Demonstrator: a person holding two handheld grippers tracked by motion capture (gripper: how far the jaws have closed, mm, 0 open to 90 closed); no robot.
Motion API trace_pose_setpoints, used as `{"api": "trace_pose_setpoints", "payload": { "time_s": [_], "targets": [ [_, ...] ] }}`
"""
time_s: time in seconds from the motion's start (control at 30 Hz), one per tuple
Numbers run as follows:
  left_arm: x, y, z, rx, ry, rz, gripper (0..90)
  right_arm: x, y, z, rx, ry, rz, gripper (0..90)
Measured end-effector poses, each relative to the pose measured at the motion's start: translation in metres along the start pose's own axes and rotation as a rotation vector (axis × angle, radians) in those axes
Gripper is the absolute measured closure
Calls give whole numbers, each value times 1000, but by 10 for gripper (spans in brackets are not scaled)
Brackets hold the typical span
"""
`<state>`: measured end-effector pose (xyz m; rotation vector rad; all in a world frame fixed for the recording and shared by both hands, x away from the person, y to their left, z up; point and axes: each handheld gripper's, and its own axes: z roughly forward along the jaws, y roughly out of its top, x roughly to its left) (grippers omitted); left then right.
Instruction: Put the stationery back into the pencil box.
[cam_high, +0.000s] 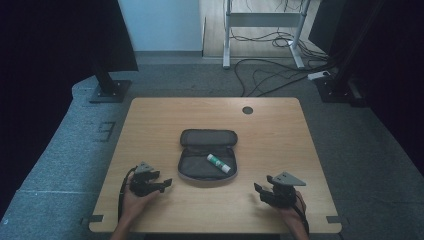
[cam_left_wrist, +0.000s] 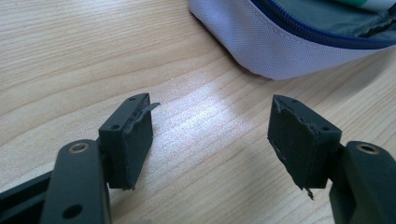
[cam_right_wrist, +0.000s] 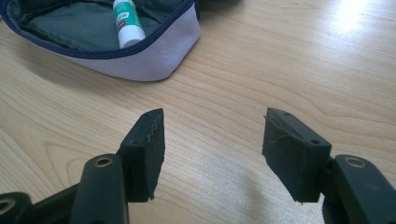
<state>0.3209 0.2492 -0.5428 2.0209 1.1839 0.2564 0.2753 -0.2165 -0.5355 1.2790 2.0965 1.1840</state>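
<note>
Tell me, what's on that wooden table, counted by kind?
Pencil cases, unzipped and lying open: 1
Glue sticks, white with green, inside the case: 1
Hand-held grippers, jaws open and empty, left and right: 2
Total: 4

Table (cam_high: 280, 130): pale wood, grain running across, rounded corners, one dark round hole (cam_high: 247, 110) near its far edge. It stands on grey carpet.

Lying on it, near the middle: an open pouch (cam_high: 207, 155), unzipped flat, lid half toward the far edge, grey lining up, blue zip along the rim, pale fabric outside. A glue stick (cam_high: 221, 163) lies inside the near half, white with a green band, slanted.

My two hands rest on the wood at the near edge, one each side of the pouch, well apart from it.
</note>
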Motion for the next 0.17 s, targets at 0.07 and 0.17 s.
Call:
{"api": "trace_pose_setpoints", "payload": {
  "time_s": [0.07, 0.17],
  "targets": [
    [0, 0, 0, 0, 0, 0, 312, 0, 0, 1, 4, -2, -4, 381],
    [0, 0, 0, 0, 0, -1, 312, 0, -1, 3, 16, -13, -13, 374]
  ]
}}
